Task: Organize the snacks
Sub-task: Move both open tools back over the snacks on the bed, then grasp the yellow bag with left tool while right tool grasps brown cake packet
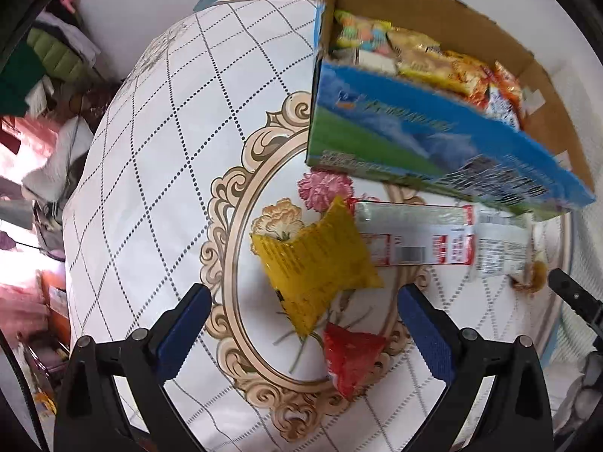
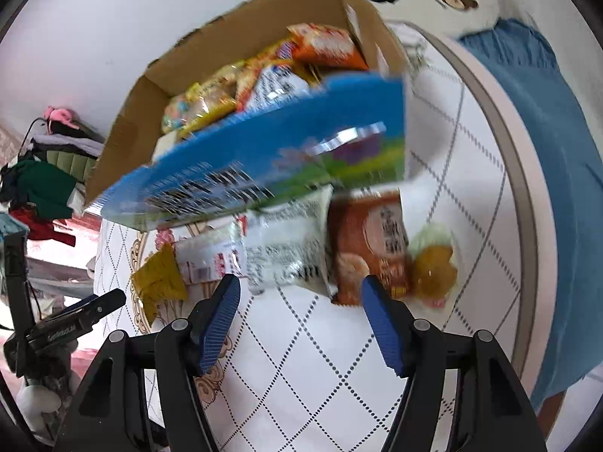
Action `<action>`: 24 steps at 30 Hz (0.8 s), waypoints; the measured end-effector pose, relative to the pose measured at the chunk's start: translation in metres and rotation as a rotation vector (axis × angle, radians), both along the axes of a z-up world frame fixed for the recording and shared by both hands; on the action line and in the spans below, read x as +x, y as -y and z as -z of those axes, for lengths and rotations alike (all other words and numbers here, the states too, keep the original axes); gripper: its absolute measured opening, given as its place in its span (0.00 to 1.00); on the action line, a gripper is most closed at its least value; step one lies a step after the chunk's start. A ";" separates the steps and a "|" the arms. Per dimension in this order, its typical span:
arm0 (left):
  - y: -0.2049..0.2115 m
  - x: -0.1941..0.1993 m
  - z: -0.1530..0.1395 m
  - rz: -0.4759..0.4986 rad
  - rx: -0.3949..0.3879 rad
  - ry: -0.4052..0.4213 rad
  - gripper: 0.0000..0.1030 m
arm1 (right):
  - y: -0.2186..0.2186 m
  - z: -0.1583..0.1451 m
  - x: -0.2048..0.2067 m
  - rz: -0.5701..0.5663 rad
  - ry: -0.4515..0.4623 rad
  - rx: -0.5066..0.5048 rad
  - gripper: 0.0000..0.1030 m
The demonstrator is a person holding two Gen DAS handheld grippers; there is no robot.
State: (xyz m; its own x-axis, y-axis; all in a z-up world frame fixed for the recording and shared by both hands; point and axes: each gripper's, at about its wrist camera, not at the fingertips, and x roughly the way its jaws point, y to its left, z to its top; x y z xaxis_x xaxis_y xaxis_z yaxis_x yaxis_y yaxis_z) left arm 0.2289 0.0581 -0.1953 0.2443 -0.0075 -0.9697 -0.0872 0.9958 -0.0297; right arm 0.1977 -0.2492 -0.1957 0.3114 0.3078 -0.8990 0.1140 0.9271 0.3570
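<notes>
An open cardboard box with a blue and green printed side stands on the table and holds several snack packets. In front of it lie a yellow packet, a red packet, a white and red packet and a white packet. Beside that one are a brown packet and a yellow jelly cup. My left gripper hangs open above the yellow packet. My right gripper is open just short of the white packet's near edge, with nothing pressed between its pads.
The round table has a white diamond-patterned cover with a floral oval. A blue cloth lies past its right rim. Piled clothes fill the room at the left. The box stands close behind the loose packets.
</notes>
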 end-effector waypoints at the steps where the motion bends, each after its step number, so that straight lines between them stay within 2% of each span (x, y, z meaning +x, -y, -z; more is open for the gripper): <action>1: 0.004 0.002 0.003 0.023 0.030 0.005 0.98 | 0.003 0.004 -0.002 0.013 -0.010 0.008 0.67; 3: 0.015 0.009 0.009 0.109 0.095 0.016 0.98 | 0.007 0.012 -0.006 0.028 -0.026 0.027 0.67; 6: 0.039 0.020 0.025 0.275 0.208 -0.013 0.98 | 0.010 0.016 -0.007 0.038 -0.033 0.025 0.68; 10: 0.071 0.027 0.046 0.499 0.333 -0.018 0.98 | 0.028 0.016 -0.002 0.104 -0.023 0.013 0.74; 11: 0.078 0.026 0.052 0.539 0.352 -0.019 0.96 | 0.034 0.016 0.001 0.124 -0.016 0.010 0.74; 12: 0.082 0.025 0.056 0.555 0.356 -0.027 0.84 | 0.042 0.017 0.005 0.154 -0.010 0.000 0.74; 13: 0.084 0.024 0.059 0.558 0.349 -0.033 0.75 | 0.045 0.018 0.010 0.167 -0.008 0.002 0.74; 14: 0.085 0.023 0.064 0.547 0.327 -0.059 0.59 | 0.049 0.021 0.015 0.175 -0.008 0.005 0.74; 17: 0.082 0.014 0.065 0.478 0.274 -0.063 0.57 | 0.049 0.035 0.032 0.143 -0.036 -0.030 0.74; 19: 0.076 0.008 0.066 0.428 0.207 -0.078 0.56 | 0.038 0.047 0.041 0.093 -0.060 -0.077 0.73; 24: 0.036 -0.002 0.078 0.139 -0.038 -0.208 0.56 | 0.006 0.073 0.052 -0.019 -0.110 -0.158 0.73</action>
